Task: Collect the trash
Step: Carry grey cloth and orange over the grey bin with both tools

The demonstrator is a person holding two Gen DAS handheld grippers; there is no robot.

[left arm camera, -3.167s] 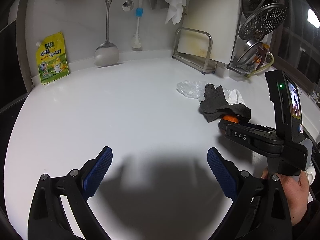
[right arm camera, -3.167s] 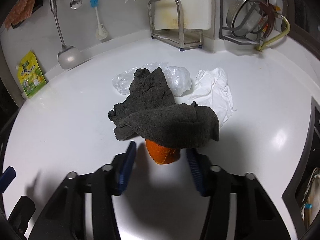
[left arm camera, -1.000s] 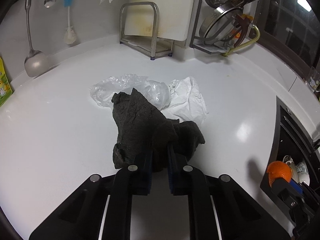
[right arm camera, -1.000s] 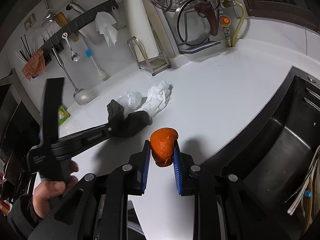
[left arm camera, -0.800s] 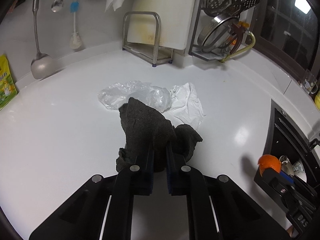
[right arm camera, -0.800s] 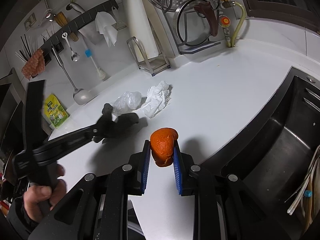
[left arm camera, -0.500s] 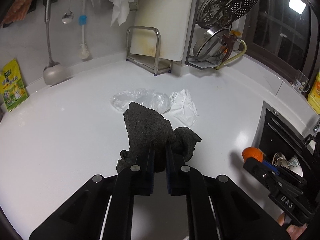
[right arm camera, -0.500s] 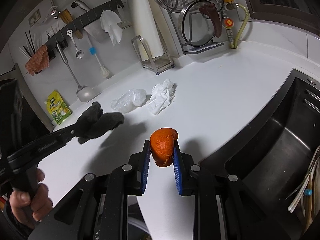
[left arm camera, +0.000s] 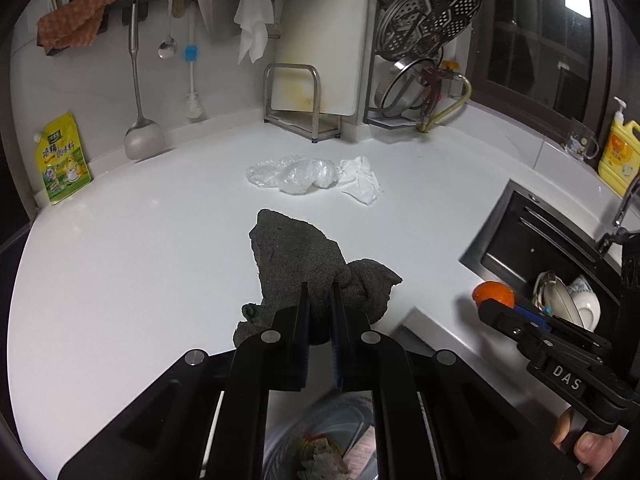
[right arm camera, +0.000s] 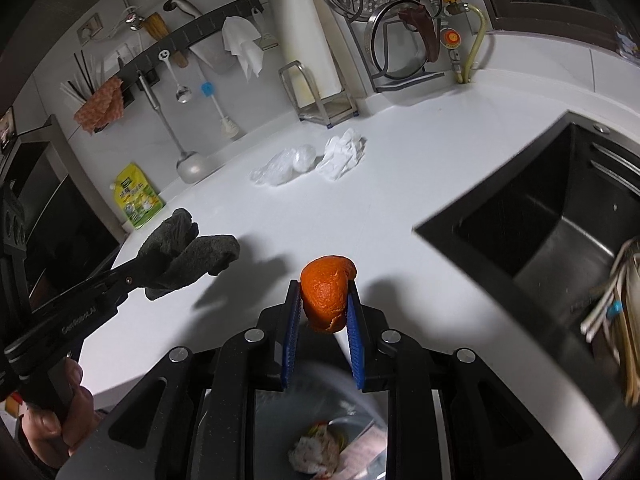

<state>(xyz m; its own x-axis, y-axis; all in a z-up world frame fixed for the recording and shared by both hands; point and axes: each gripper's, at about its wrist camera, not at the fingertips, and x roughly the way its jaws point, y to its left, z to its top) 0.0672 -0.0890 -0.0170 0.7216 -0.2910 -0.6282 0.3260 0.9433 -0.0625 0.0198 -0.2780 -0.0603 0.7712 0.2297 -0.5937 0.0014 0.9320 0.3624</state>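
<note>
My left gripper [left arm camera: 319, 289] is shut on a dark grey cloth [left arm camera: 298, 258] and holds it in the air above the white counter [left arm camera: 140, 248]; it also shows in the right wrist view [right arm camera: 188, 256]. My right gripper [right arm camera: 322, 285] is shut on an orange peel [right arm camera: 326, 292], held near the counter's front edge; the peel also shows in the left wrist view [left arm camera: 493, 294]. A clear plastic bag [left arm camera: 294, 170] and a crumpled white tissue [left arm camera: 362, 180] lie on the counter further back. A grey trash bin [right arm camera: 320, 448] with scraps inside sits below both grippers.
A dark sink [right arm camera: 552, 248] with dishes lies to the right. A cutting-board rack [left arm camera: 298, 96], a pot-lid rack [left arm camera: 424, 60], hanging utensils [left arm camera: 138, 88] and a yellow pouch [left arm camera: 62, 160] line the back wall. A yellow soap bottle [left arm camera: 618, 160] stands far right.
Both grippers pulled back toward the counter's front edge with their loads. The cloth was lifted off the counter away from the bag and tissue. The trash bin came into view below.
</note>
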